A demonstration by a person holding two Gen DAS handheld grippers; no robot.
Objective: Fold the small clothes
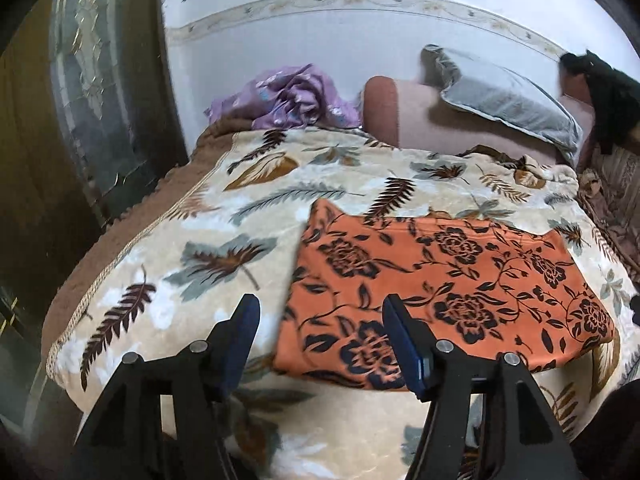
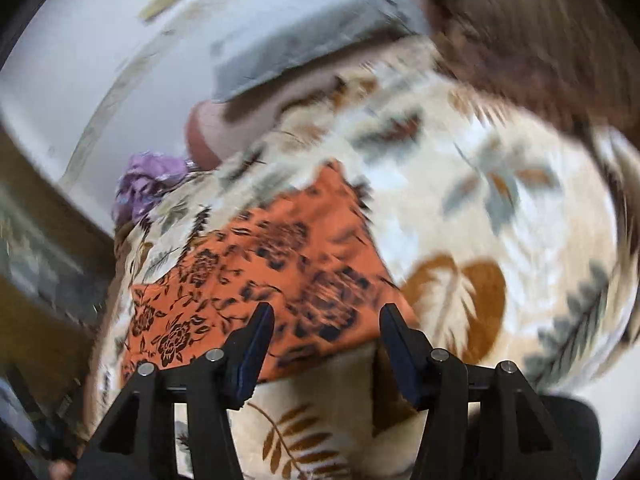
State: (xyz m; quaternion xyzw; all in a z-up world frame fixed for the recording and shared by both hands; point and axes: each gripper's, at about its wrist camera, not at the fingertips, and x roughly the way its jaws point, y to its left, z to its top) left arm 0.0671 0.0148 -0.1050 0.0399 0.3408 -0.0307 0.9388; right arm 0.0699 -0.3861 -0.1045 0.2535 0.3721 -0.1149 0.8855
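Hovering left gripper (image 1: 320, 316) and right gripper (image 2: 326, 324), jaws wide and empty, over orange floral garment (image 1: 440, 280); pinching near corners squarely, likely best.

place: bedroom | evidence: bed blanket (image 1: 208, 220), pillow (image 1: 508, 100), wardrobe (image 1: 80, 100)

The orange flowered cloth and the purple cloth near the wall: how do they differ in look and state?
The orange flowered cloth lies spread flat on the near part of the leaf-print blanket; the purple cloth sits crumpled in a heap at the far end. The orange one has black roses; the purple one has pale, small marks. Neither is held: both grippers are open.
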